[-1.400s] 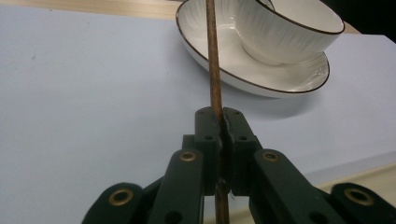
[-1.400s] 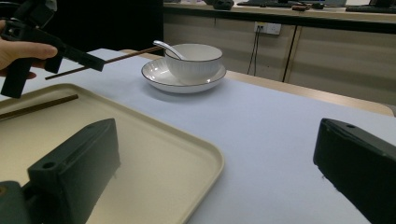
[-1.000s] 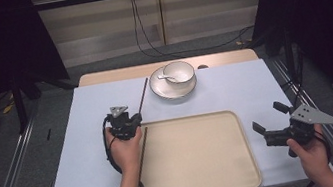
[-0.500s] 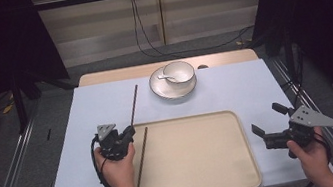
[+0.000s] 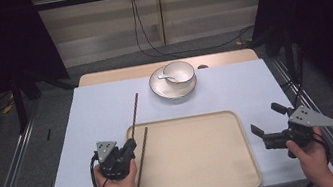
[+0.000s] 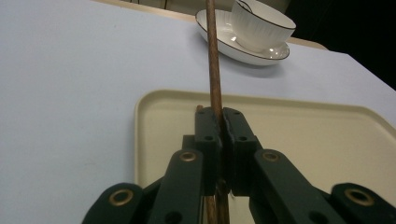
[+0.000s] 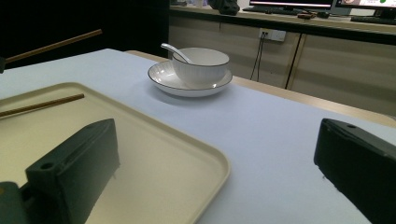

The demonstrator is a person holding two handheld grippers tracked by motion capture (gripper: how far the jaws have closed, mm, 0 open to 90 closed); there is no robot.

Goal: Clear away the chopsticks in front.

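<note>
Flanking tray: bowl, plate

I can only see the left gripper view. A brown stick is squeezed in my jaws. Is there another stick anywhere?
Observer: Yes. In the high view a second chopstick lies on the left side of the tray, right beside the left gripper.
Operator: What's my other gripper doing?
Observer: The right gripper is open and holds nothing, by the tray's right edge.
Operator: Is anything in the bowl?
Observer: A white spoon rests in the bowl, which stands on a plate.
</note>
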